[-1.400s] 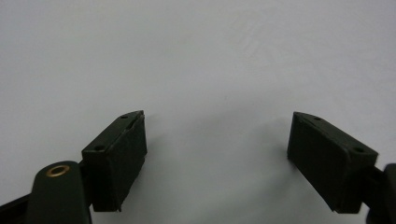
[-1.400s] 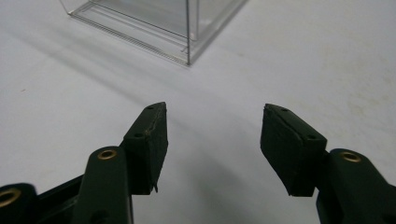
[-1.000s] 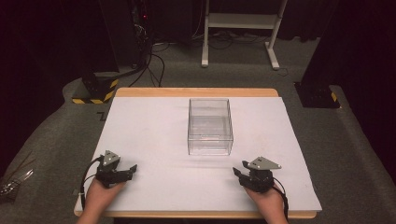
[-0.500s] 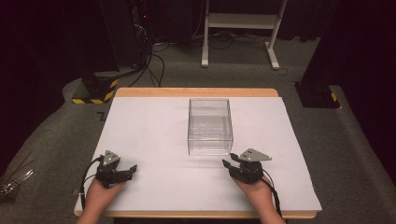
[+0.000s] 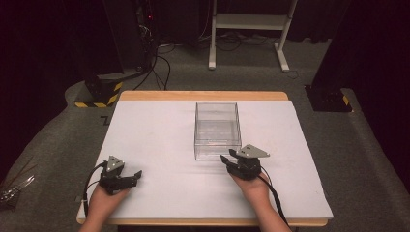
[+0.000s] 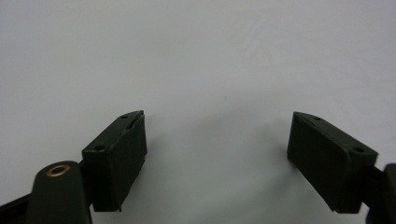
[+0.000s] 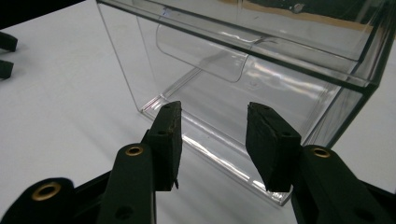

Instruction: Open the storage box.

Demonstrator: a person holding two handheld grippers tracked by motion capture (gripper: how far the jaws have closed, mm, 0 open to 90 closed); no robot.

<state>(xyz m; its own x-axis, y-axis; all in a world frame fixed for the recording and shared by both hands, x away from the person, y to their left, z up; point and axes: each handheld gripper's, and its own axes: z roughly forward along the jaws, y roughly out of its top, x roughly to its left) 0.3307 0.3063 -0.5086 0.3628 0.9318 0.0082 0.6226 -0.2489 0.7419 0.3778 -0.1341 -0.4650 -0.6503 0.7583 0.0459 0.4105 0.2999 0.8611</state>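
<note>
— What colour is the right gripper (image 5: 226,160) showing?
— Black all over, with a grey plate on top and brass-coloured rivets glinting along its arms. The box (image 5: 217,129) just ahead of it is looking clear and colourless, with pale glare streaking its walls.
— And the left gripper (image 5: 137,175)?
— Black as well, carrying the same grey plate. The sheet (image 5: 159,140) lying under both is showing plain white, no pattern.
— Anything else beyond them?
— A tan wooden table (image 5: 203,95) edge is peeking out past the sheet, and off beyond the left gripper a yellow-and-black striped base (image 5: 99,92) is sitting on dark grey carpet (image 5: 58,145).

Grey carpet floor (image 5: 58,145), dark surroundings, white frame stand (image 5: 251,24) behind.
</note>
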